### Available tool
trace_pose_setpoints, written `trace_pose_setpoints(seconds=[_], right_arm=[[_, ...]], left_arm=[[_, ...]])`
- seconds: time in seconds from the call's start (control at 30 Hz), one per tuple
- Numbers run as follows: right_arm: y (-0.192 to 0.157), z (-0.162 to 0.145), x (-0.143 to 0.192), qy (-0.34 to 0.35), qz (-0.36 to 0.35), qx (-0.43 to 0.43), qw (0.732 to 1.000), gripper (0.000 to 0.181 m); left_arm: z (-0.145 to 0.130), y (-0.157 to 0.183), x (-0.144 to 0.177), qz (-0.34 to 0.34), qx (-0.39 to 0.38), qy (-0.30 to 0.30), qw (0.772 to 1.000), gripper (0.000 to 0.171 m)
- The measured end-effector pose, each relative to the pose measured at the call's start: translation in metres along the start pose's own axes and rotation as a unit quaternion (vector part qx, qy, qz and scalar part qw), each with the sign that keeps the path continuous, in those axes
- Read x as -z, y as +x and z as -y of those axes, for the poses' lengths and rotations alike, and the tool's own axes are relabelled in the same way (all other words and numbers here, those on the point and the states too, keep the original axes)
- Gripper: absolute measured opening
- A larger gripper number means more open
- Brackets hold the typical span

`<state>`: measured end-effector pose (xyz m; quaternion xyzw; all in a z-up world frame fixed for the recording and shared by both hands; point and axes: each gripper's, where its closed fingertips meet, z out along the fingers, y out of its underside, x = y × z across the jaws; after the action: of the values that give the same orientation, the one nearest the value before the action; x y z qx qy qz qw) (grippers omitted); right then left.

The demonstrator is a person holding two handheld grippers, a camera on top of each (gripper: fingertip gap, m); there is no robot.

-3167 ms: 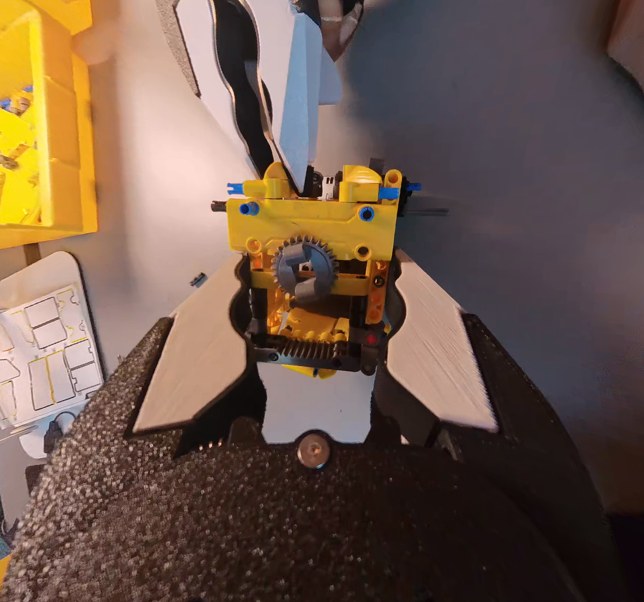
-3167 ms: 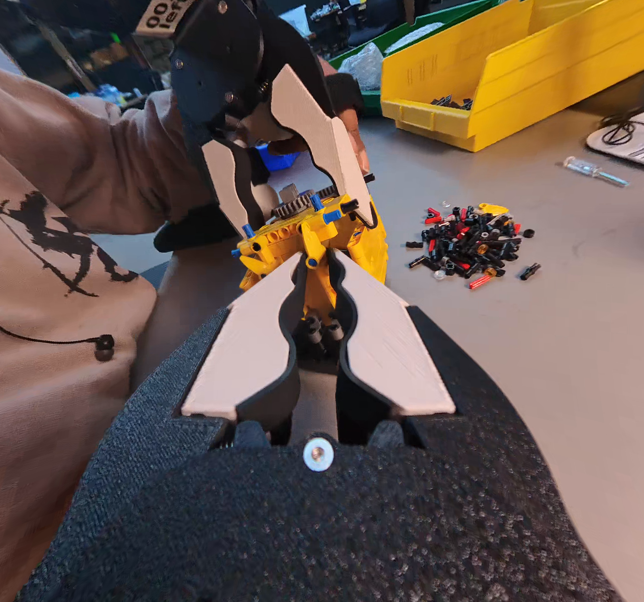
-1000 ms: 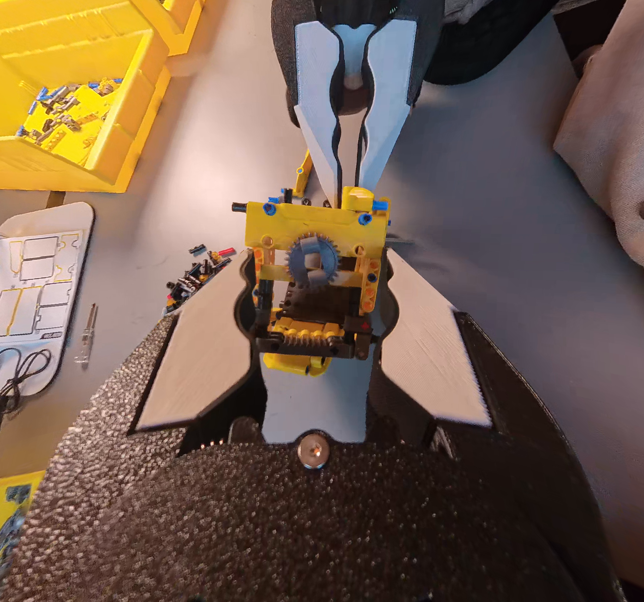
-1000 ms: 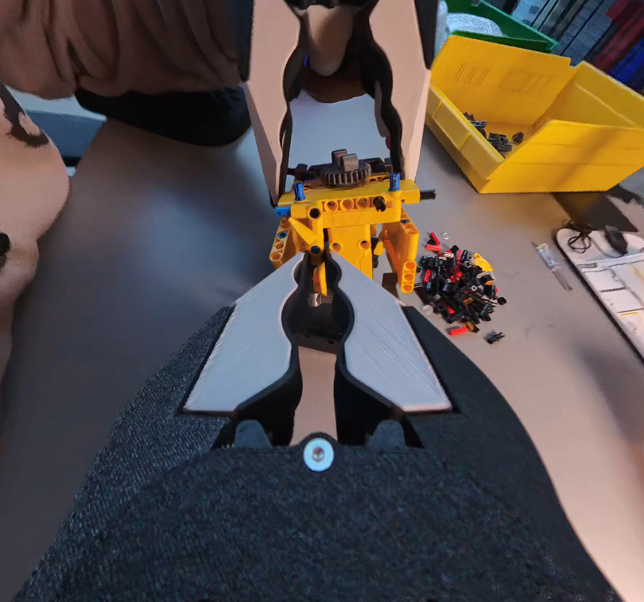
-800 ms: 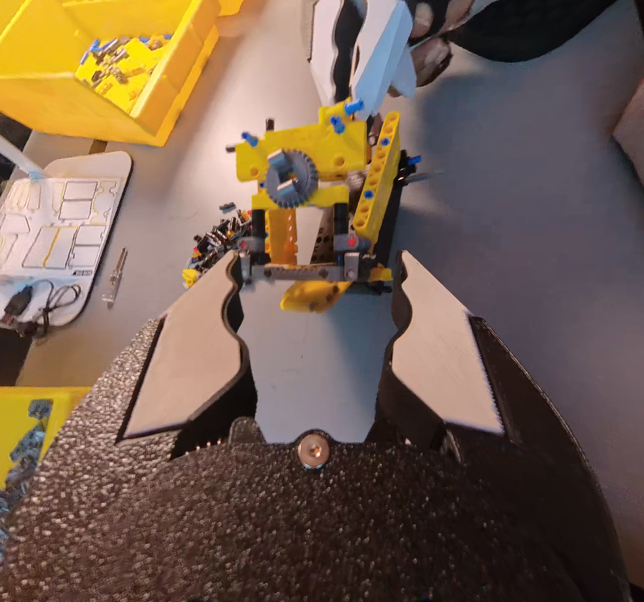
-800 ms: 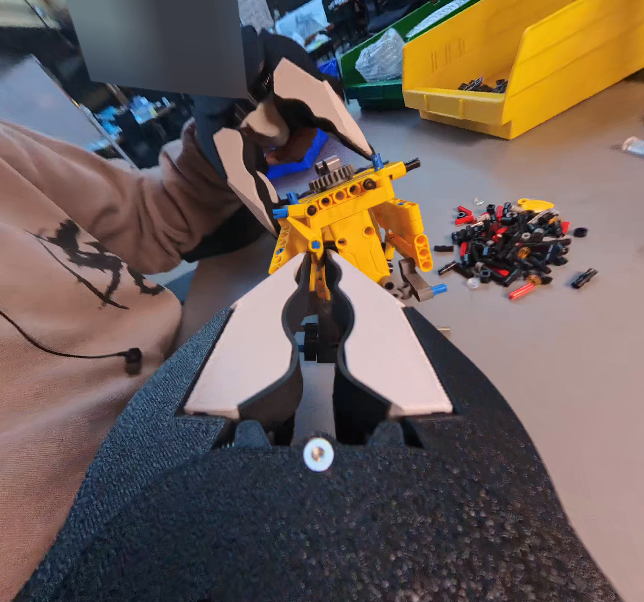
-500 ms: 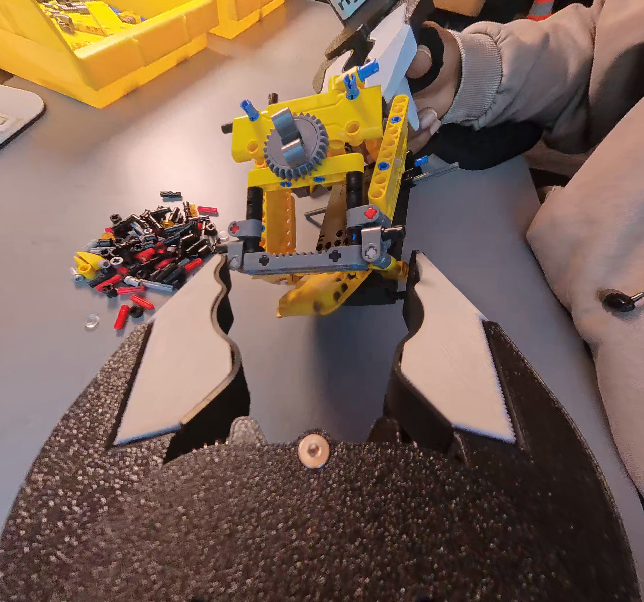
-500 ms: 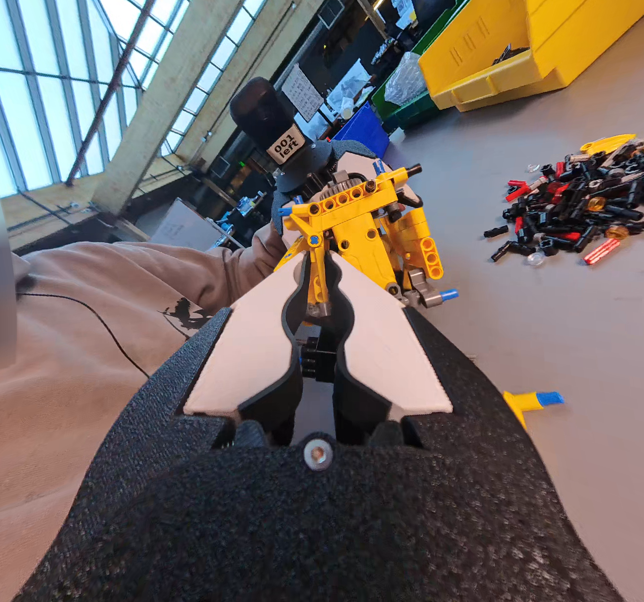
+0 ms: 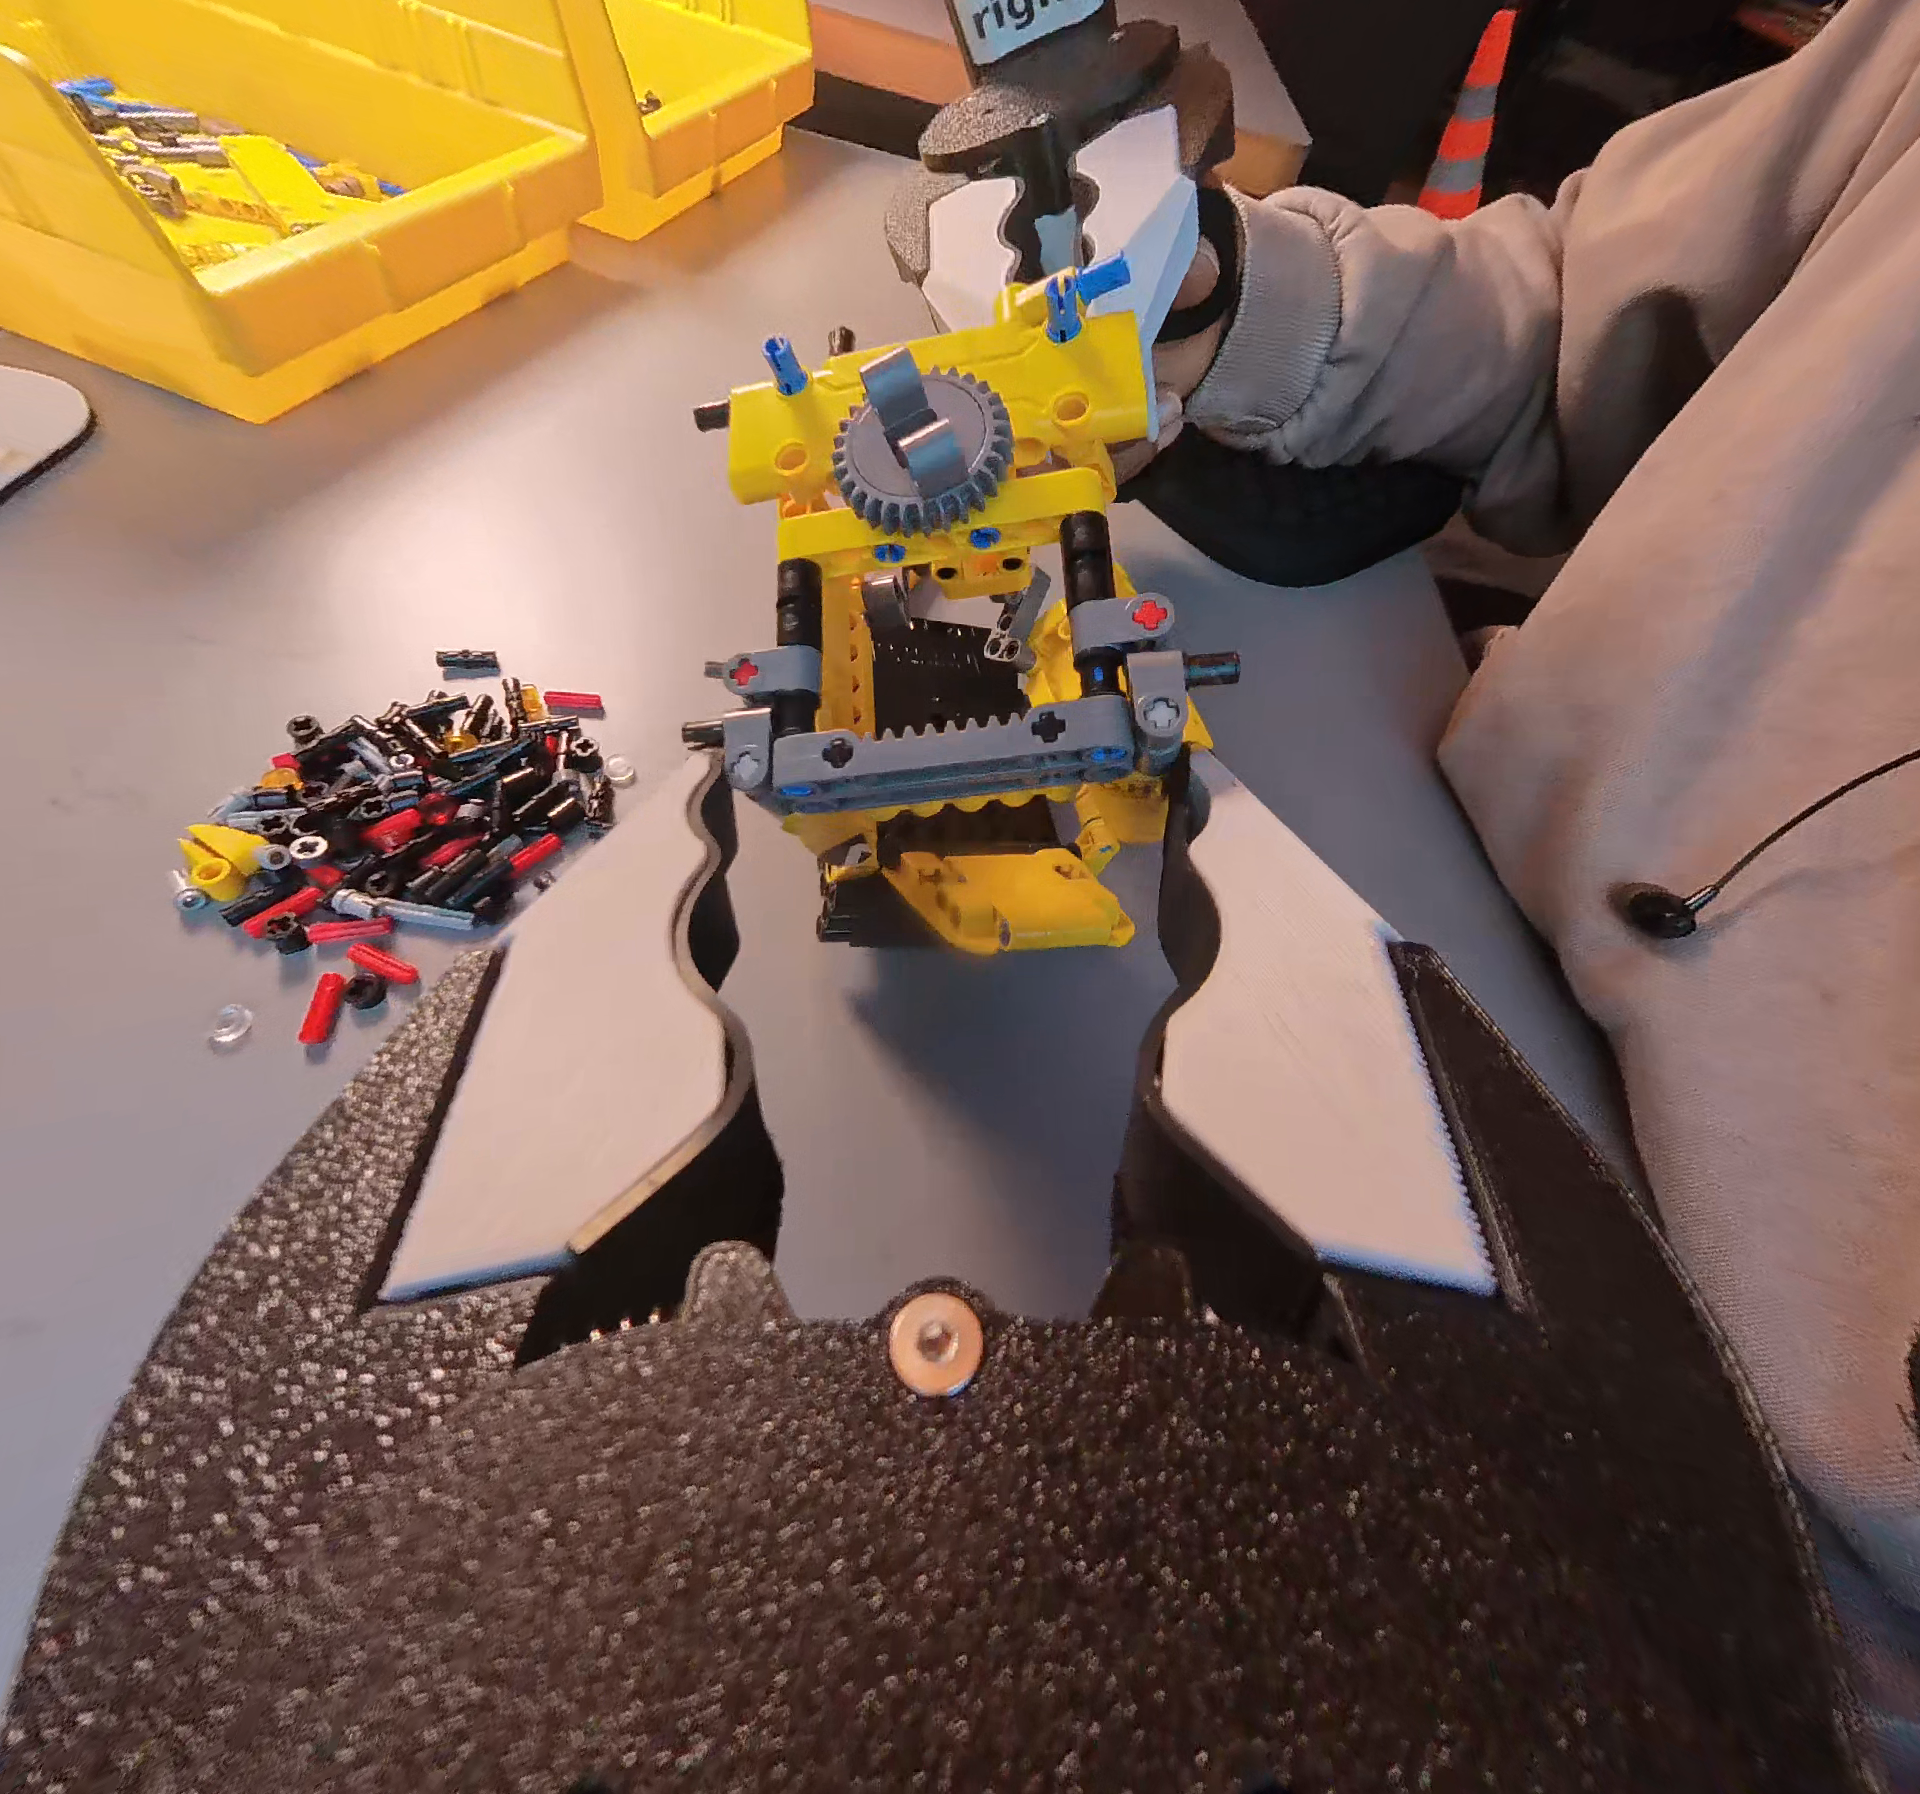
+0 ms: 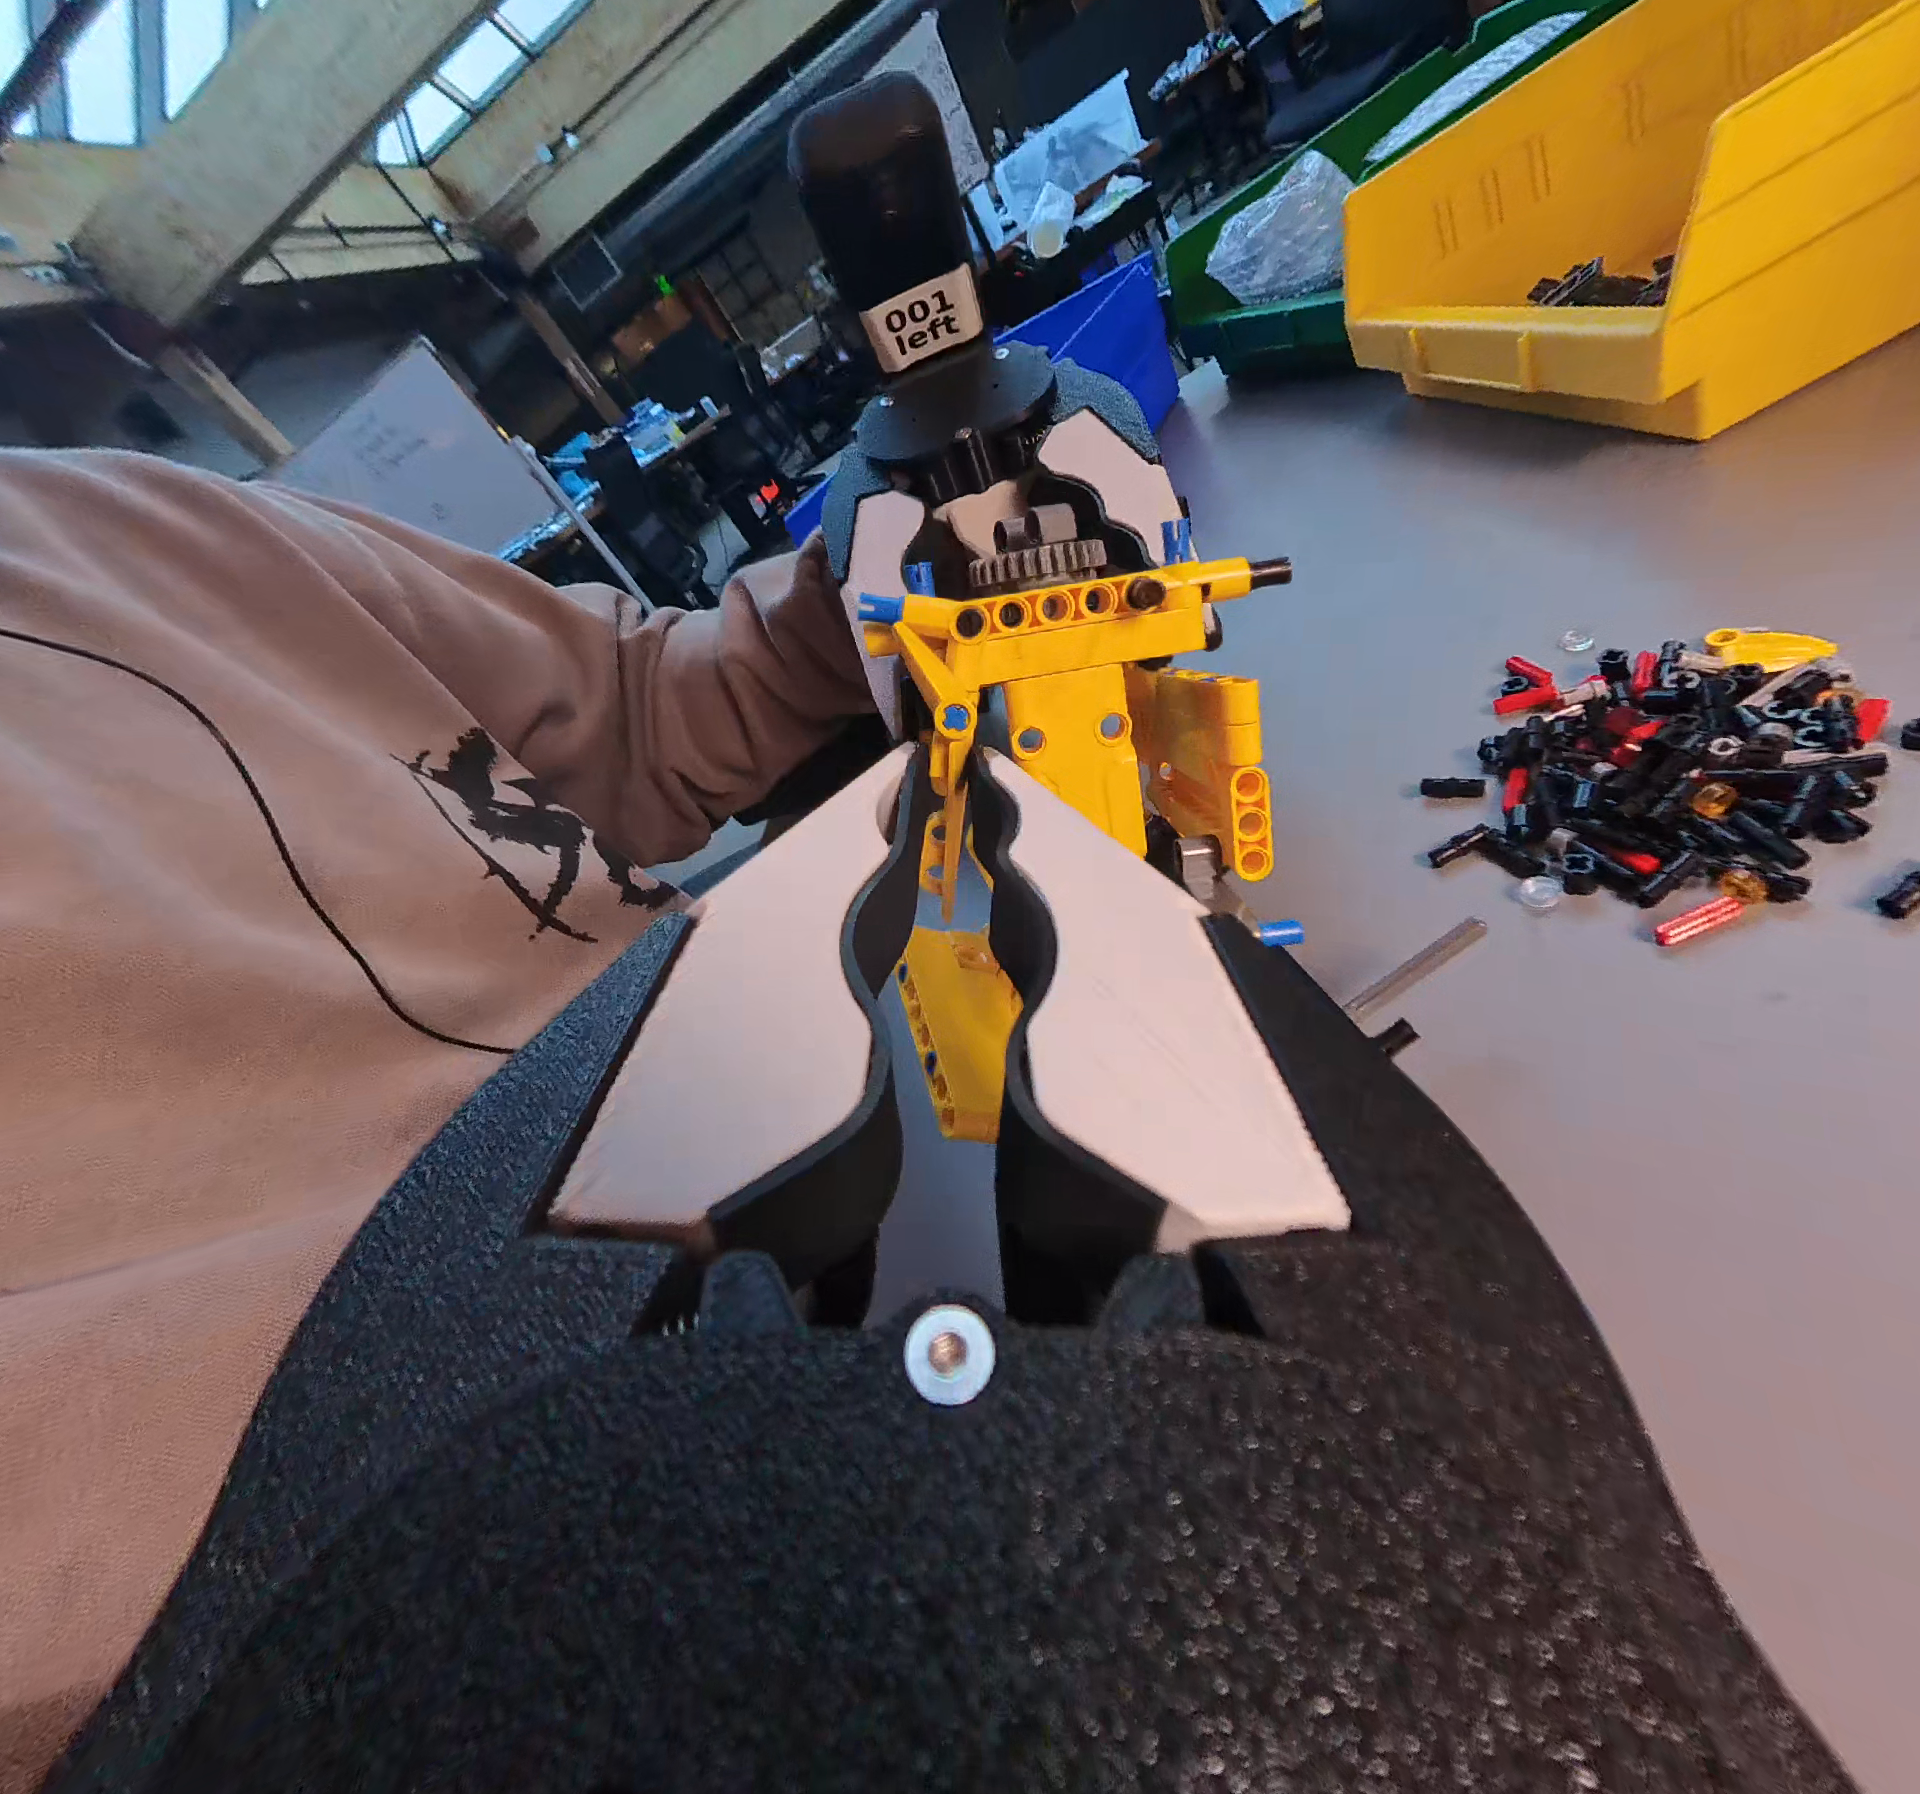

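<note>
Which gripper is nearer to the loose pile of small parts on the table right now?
Left. The left gripper has one finger beside the pile of small parts, its jaws open around the yellow model. The right gripper is clamped on the model's far side.

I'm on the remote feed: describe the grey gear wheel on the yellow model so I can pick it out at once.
Find the grey table with yellow bins at the back; the yellow brick model stands between the left gripper and the right gripper. The gear lies flat on its top panel: the only round toothed part, unlike the straight toothed rack below.
</note>
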<state>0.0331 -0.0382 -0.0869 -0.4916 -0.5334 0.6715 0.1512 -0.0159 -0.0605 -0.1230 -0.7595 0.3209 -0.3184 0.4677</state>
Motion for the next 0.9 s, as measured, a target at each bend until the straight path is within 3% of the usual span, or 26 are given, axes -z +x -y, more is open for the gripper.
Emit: trace_pose_setpoints(seconds=[0.37, 0.43, 0.5, 0.63, 0.7, 0.77, 0.9], right_arm=[[-0.001, -0.006, -0.008, -0.035, -0.047, 0.119, 0.991, 0.007], [-0.003, -0.010, -0.010, -0.047, -0.045, 0.117, 0.991, 0.007], [-0.002, -0.011, -0.012, -0.054, -0.053, 0.123, 0.989, 0.007], [-0.009, -0.016, -0.021, -0.077, -0.043, 0.157, 0.984, 0.007], [-0.015, -0.021, -0.026, -0.093, -0.038, 0.182, 0.978, 0.007], [-0.019, -0.027, -0.027, -0.111, -0.037, 0.207, 0.971, 0.007], [-0.020, -0.028, -0.027, -0.116, -0.050, 0.236, 0.963, 0.008]], left_arm=[[-0.007, 0.008, 0.003, -0.020, 0.006, -0.034, 0.999, 0.081], [0.005, 0.007, 0.015, -0.005, 0.000, -0.019, 1.000, 0.096], [0.024, 0.011, 0.023, 0.010, -0.010, -0.010, 1.000, 0.098], [0.021, 0.015, -0.003, 0.049, -0.074, -0.084, 0.992, 0.100], [0.013, 0.021, -0.018, 0.027, -0.083, -0.119, 0.989, 0.093], [0.016, 0.025, -0.022, 0.010, -0.071, -0.118, 0.990, 0.085], [0.015, 0.026, -0.023, 0.012, -0.070, -0.119, 0.990, 0.085]])
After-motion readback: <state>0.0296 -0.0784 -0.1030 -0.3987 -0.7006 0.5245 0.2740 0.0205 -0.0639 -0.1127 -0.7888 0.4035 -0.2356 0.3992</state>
